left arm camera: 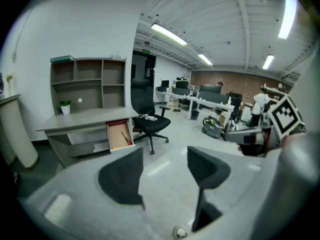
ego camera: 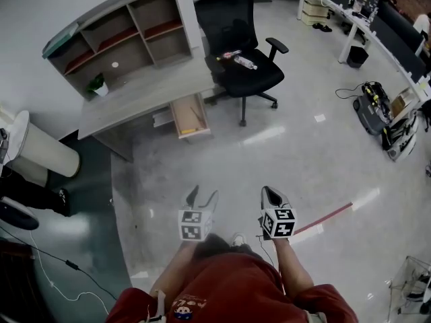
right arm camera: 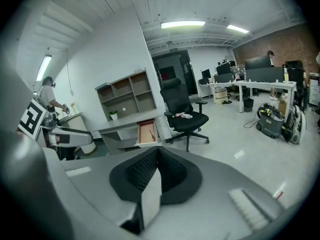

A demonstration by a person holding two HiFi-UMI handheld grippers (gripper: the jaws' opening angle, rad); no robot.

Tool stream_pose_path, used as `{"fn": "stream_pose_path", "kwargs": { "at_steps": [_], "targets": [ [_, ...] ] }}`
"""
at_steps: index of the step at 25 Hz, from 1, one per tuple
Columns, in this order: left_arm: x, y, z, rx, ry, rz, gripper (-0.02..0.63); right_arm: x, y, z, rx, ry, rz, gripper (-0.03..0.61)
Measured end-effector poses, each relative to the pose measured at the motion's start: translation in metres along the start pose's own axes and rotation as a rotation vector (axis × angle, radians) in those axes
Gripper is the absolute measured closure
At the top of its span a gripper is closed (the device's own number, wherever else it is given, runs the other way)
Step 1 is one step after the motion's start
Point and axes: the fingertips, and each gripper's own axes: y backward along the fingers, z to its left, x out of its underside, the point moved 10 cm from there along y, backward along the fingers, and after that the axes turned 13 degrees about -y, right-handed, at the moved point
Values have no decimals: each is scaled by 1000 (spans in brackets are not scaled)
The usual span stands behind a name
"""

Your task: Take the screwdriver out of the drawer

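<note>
The desk's wooden drawer point(ego camera: 188, 117) hangs open, far ahead of me across the floor. A slim screwdriver point(ego camera: 196, 115) lies inside it, also seen as a thin dark-red line, the screwdriver point(left arm camera: 125, 138), in the drawer point(left arm camera: 119, 134) in the left gripper view. In the right gripper view the drawer point(right arm camera: 146, 132) is small and distant. My left gripper point(ego camera: 204, 196) is open and empty, held low in front of my body. Beside it, my right gripper point(ego camera: 270, 193) has its jaws pressed together with nothing in them. Both point toward the desk.
A grey desk point(ego camera: 141, 99) with shelf cubbies stands at the wall. A black office chair point(ego camera: 244, 62) with a bottle on its seat sits right of the drawer. A white cylinder point(ego camera: 37, 150) stands left; equipment point(ego camera: 374, 108) and a red floor line point(ego camera: 330, 217) lie right.
</note>
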Motion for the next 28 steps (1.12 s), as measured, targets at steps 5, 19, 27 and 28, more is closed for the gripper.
{"fn": "stream_pose_path", "kwargs": {
  "at_steps": [5,19,27,28],
  "targets": [
    [-4,-18,-3,4,7,15,341,-10,-8,-18,6,-24,-8,578],
    [-18,-87,38,21,33,32,341,-44,-73,-26,24,-12,4,578],
    [-41,-134,104,36,44,35,341,-86,-148,-1,19,-17,15,578],
    [-43,-139,113,37,45,36,341,-91,-158,3,18,-17,18,578]
  ]
}}
